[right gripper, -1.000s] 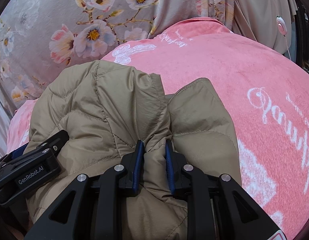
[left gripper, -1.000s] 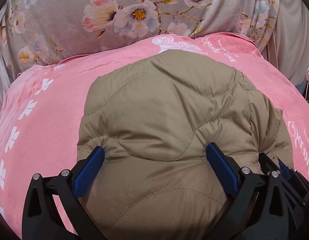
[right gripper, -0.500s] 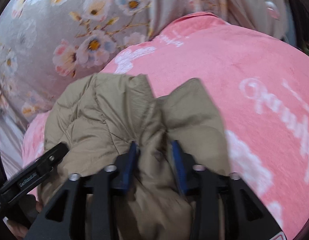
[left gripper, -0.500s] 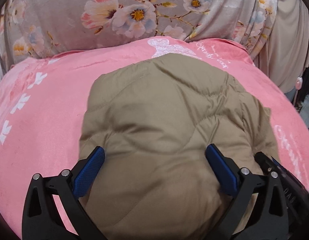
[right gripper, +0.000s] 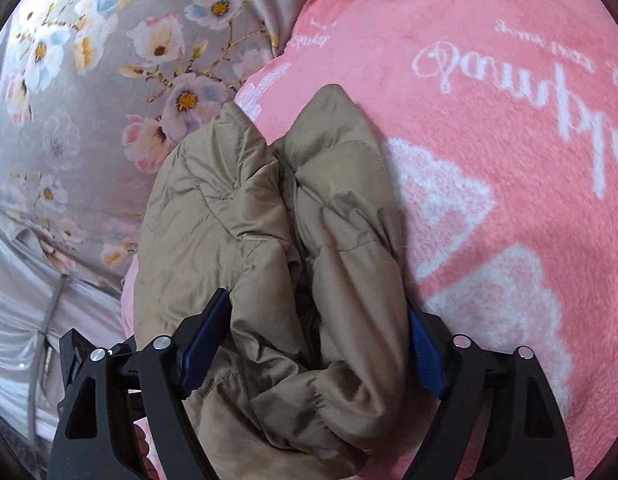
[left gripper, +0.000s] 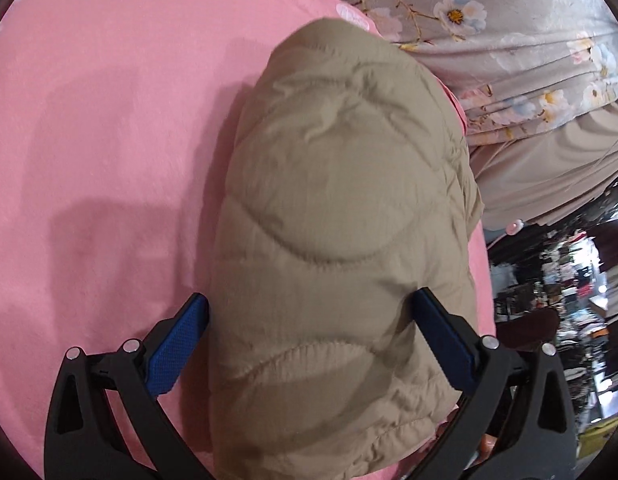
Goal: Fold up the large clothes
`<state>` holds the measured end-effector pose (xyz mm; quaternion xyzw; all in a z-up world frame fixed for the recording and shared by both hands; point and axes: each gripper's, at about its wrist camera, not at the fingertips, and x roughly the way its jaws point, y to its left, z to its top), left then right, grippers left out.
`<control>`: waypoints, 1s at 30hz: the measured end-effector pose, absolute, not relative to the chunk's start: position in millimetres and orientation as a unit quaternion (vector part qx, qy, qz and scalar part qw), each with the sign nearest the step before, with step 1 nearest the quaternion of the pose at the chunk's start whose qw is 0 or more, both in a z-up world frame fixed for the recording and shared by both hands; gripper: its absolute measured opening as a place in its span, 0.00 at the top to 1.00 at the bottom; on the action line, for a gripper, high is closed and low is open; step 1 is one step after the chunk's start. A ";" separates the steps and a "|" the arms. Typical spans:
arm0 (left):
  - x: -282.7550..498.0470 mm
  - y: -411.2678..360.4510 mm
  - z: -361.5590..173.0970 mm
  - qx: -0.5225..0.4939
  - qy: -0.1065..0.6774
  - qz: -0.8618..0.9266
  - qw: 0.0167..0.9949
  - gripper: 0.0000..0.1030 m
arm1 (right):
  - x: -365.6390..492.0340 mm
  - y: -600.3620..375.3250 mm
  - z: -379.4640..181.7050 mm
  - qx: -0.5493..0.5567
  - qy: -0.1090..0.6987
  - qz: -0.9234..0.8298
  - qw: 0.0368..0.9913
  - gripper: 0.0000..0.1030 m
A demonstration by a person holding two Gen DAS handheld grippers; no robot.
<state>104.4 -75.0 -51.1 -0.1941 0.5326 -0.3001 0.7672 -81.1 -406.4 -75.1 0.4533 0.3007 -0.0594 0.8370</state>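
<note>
The tan quilted jacket lay bundled into a compact, puffy packet on the pink blanket, close to the blanket's edge where the grey floral cloth began; judged from that shape, most of the folding looked done, and what seemed left was to square the packet up or set it aside.

The left tool stood wide, its blue pads flanking the near end of the jacket; the left pad sat just beside the fabric with a sliver of pink showing between, while the right one lay against it without visibly pressing in, so it read as straddling rather than gripping. The right tool had just been opening its jaws, with a fold of the jacket bulging between them (the fabric looked loose and puffed, not pinched); its hold appeared released.

As for writing, the blanket carried white cursive script seen upside down, with a smaller line beyond it and another scrap near the far edge; none of it could be read with confidence; white flower-like shapes sat beside it.
</note>
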 end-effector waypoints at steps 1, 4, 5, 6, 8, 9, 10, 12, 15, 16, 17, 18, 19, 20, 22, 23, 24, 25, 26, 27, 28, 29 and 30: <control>104.3 -76.2 -55.4 -0.200 0.535 -0.305 0.762 0.04 | -79.9 -403.2 -74.8 0.449 0.302 -0.058 0.839 0.18; 102.4 -82.2 -58.2 -0.199 0.531 -0.307 0.764 0.04 | -71.9 -398.7 -74.4 0.441 0.305 -0.058 0.842 0.17; 101.1 -84.9 -56.4 -0.193 0.528 -0.306 0.768 0.04 | -68.3 -397.9 -74.6 0.447 0.303 -0.058 0.840 0.18; 99.3 -89.0 -53.9 -0.183 0.525 -0.305 0.773 0.04 | -65.9 -397.9 -74.4 0.451 0.304 -0.058 0.837 0.19; 96.6 -96.1 -48.3 -0.163 0.519 -0.302 0.783 0.04 | -58.8 -397.0 -75.5 0.460 0.305 -0.048 0.832 0.23; 94.6 -100.1 -45.4 -0.153 0.513 -0.301 0.789 0.04 | -55.4 -396.9 -76.5 0.466 0.307 -0.043 0.829 0.24; 94.2 -101.9 -43.7 -0.147 0.510 -0.300 0.793 0.04 | -56.7 -396.6 -77.5 0.468 0.308 -0.039 0.827 0.31; 92.5 -105.2 -38.3 -0.130 0.498 -0.304 0.802 0.04 | -46.9 -395.7 -79.3 0.483 0.309 -0.016 0.819 0.43; 88.0 -108.4 -24.1 -0.091 0.466 -0.315 0.822 0.12 | -39.4 -394.5 -76.3 0.488 0.303 0.013 0.818 0.68; 87.9 -110.1 -18.7 -0.081 0.457 -0.320 0.826 0.17 | -36.7 -392.4 -71.9 0.480 0.303 0.018 0.823 0.73; 88.0 -108.5 -15.1 -0.075 0.450 -0.325 0.829 0.19 | -34.5 -389.5 -67.2 0.470 0.303 0.020 0.829 0.76; 89.4 -107.6 -9.3 -0.066 0.440 -0.331 0.832 0.23 | -31.1 -384.8 -60.1 0.453 0.301 0.020 0.839 0.77; 91.3 -106.6 -5.4 -0.061 0.433 -0.336 0.834 0.25 | -27.4 -379.8 -53.6 0.438 0.298 0.020 0.848 0.78; 94.0 -105.7 -0.9 -0.056 0.425 -0.341 0.837 0.26 | -22.1 -373.1 -47.1 0.420 0.293 0.019 0.859 0.78; 102.9 -102.8 7.9 -0.043 0.405 -0.344 0.846 0.27 | -8.4 -362.7 -39.3 0.399 0.291 0.017 0.869 0.78; 106.6 -100.4 10.4 -0.038 0.398 -0.344 0.850 0.28 | 3.1 -355.7 -36.1 0.389 0.293 0.018 0.873 0.78; 112.9 -97.5 13.9 -0.031 0.389 -0.341 0.855 0.28 | 12.5 -351.1 -34.4 0.385 0.292 0.020 0.875 0.78; 118.0 -94.5 16.8 -0.024 0.381 -0.338 0.860 0.28 | 22.7 -346.8 -33.0 0.382 0.290 0.022 0.877 0.78; 126.8 -89.0 20.6 -0.017 0.370 -0.333 0.867 0.28 | 36.7 -339.9 -31.3 0.379 0.286 0.027 0.880 0.78; 132.7 -84.4 22.7 -0.012 0.360 -0.331 0.872 0.29 | 45.8 -335.1 -30.3 0.376 0.281 0.031 0.882 0.79; 142.6 -77.9 26.1 -0.008 0.346 -0.328 0.879 0.30 | 58.2 -327.7 -27.1 0.370 0.272 0.037 0.888 0.79; 149.4 -74.7 28.7 -0.006 0.336 -0.326 0.883 0.31 | 71.4 -319.5 -22.4 0.360 0.263 0.042 0.894 0.79; 159.8 -67.5 33.3 -0.001 0.318 -0.324 0.891 0.32 | 81.2 -314.0 -18.9 0.351 0.258 0.046 0.899 0.79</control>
